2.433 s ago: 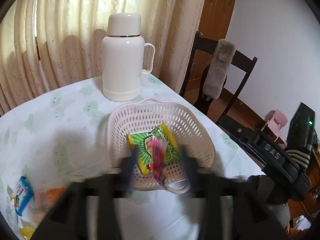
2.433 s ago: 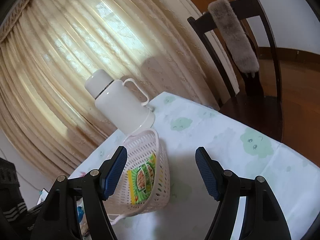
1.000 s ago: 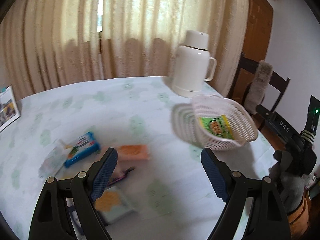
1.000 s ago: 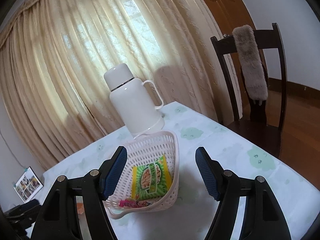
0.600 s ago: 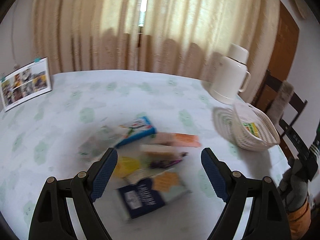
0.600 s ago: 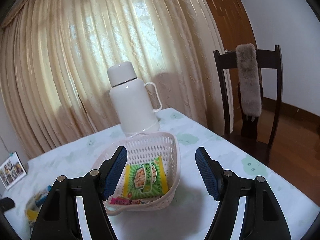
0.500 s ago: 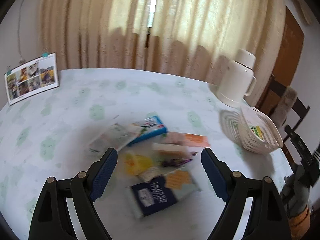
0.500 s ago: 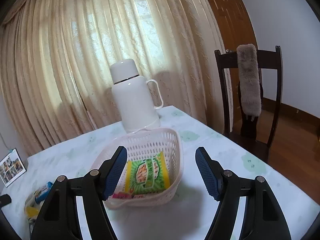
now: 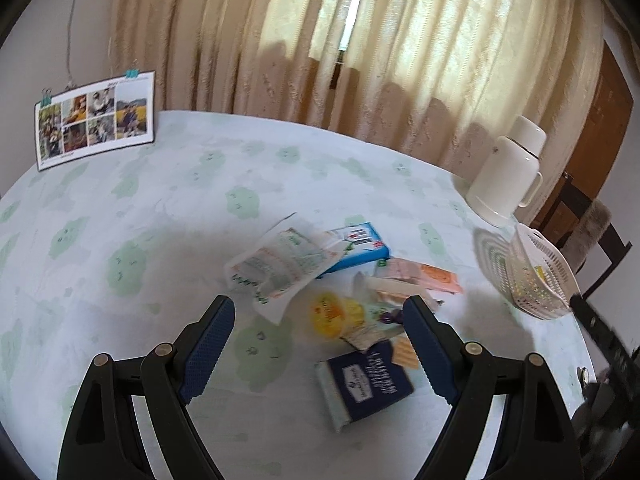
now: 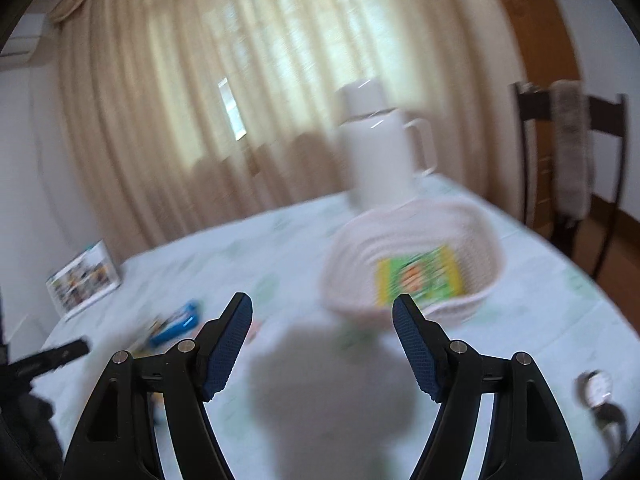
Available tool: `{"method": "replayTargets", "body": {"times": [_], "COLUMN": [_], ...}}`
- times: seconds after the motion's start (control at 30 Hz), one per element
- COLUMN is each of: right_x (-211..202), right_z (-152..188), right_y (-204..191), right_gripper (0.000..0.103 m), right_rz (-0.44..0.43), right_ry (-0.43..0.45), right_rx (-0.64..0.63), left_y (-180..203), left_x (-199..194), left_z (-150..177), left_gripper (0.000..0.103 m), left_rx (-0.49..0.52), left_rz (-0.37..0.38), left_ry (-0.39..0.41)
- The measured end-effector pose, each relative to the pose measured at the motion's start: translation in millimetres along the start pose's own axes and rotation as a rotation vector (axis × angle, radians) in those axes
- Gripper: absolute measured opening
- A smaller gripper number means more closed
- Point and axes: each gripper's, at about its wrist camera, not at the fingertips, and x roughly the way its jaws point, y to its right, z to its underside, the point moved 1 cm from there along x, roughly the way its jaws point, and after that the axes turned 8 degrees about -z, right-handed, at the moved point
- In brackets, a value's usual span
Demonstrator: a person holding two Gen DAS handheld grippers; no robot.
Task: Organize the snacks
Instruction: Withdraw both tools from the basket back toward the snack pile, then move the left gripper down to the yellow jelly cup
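Observation:
My left gripper [image 9: 320, 340] is open and empty, hovering above a pile of snacks on the tablecloth. Between its fingers lie a yellow jelly cup [image 9: 334, 314] and a dark blue biscuit box [image 9: 366, 386]; farther off are a white pouch [image 9: 280, 266], a blue packet [image 9: 360, 246] and an orange wrapper [image 9: 428, 276]. The pink basket [image 9: 532, 276] sits at the right. My right gripper [image 10: 322, 338] is open and empty, in front of the basket [image 10: 484, 256], which holds a green snack packet [image 10: 420, 276]. The right wrist view is blurred.
A white thermos jug [image 9: 506, 176] stands behind the basket near the curtain. A photo card [image 9: 94, 118] leans at the table's far left edge. A dark wooden chair [image 10: 568, 152] with a furry cover stands beyond the table's right side.
The left gripper swung left from the basket to above the snack pile. The right gripper's view turned left, so the basket slid right and the snack pile came into sight.

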Motion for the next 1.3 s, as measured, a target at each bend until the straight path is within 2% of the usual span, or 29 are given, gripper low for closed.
{"method": "replayTargets", "body": {"times": [0.2,0.5,0.83,1.03,1.17,1.3], "right_x": [23.1,46.4,54.7,54.8,54.2,53.6], "right_z": [25.8,48.5,53.0,53.4,53.3,53.6], "right_y": [-36.5,-40.0,-42.1,-40.7,-39.8,-38.2], "right_gripper": [0.074,0.074,0.074,0.074,0.074,0.074], "right_rz": [-0.088,-0.122,-0.143,-0.150,-0.156,-0.164], "right_ry": [-0.122,-0.224,-0.249,-0.250,-0.248,-0.249], "right_rx": [-0.065,-0.051,-0.063,-0.056,-0.051,-0.041], "left_y": [-15.7,-12.7,24.4,40.1,50.1,58.1], "left_x": [16.1,34.1,54.7,69.6,81.9,90.0], "left_z": [3.5,7.0,1.1,-0.9,-1.5,0.2], "left_gripper": [0.083,0.083,0.083,0.083,0.080,0.063], "left_rx": [-0.026,-0.016,0.065,0.097,0.126,0.163], "left_rz": [-0.039,-0.020,0.026,-0.001,-0.030,-0.067], "left_ry": [-0.050,-0.101,-0.128,-0.144,-0.160,-0.160]}}
